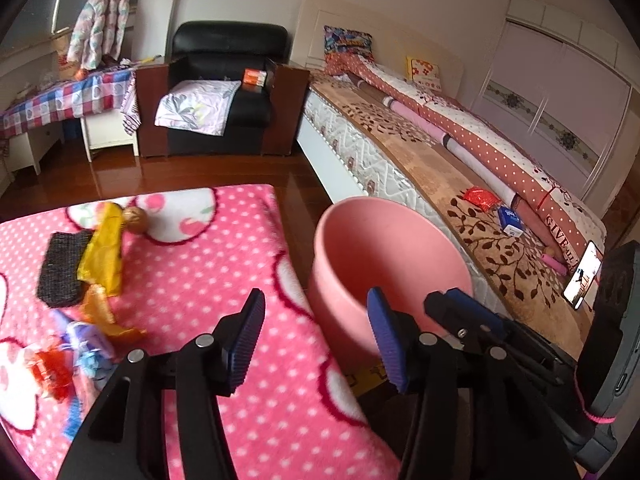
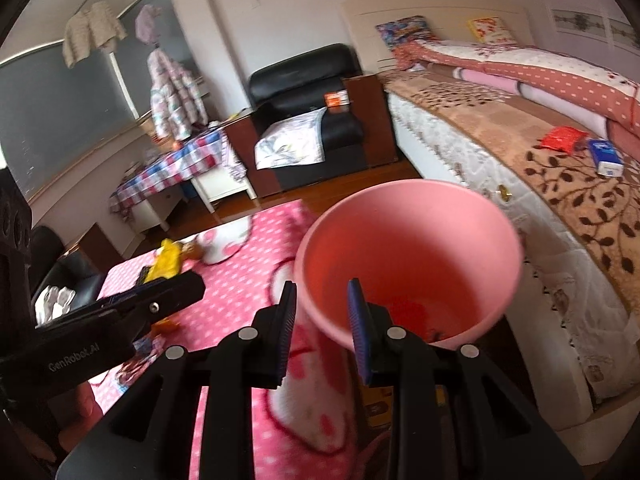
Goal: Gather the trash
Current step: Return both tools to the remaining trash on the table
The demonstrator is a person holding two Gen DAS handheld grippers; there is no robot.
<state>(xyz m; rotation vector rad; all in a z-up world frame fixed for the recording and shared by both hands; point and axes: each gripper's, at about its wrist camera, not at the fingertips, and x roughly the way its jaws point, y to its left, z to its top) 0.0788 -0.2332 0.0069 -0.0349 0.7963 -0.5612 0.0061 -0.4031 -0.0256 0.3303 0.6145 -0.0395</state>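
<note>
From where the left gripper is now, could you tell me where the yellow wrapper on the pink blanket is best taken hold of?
I would take the yellow wrapper at its near, lower end, coming from above with the left gripper, which is open. It lies long and flat, its left edge partly over the dark pad, so the end towards the right lets the jaws pinch it alone.

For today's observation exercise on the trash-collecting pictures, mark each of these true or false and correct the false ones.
1. The pink bin stands between the pink blanket and the bed. True.
2. The left hand-held gripper is clamped on a yellow wrapper. False: its jaws stand apart with nothing between them; the yellow wrapper lies on the blanket.
3. Something red lies inside the bin. True: red trash shows at its bottom.
4. The black armchair is bare. False: a folded cloth and an orange box lie on it.
</note>
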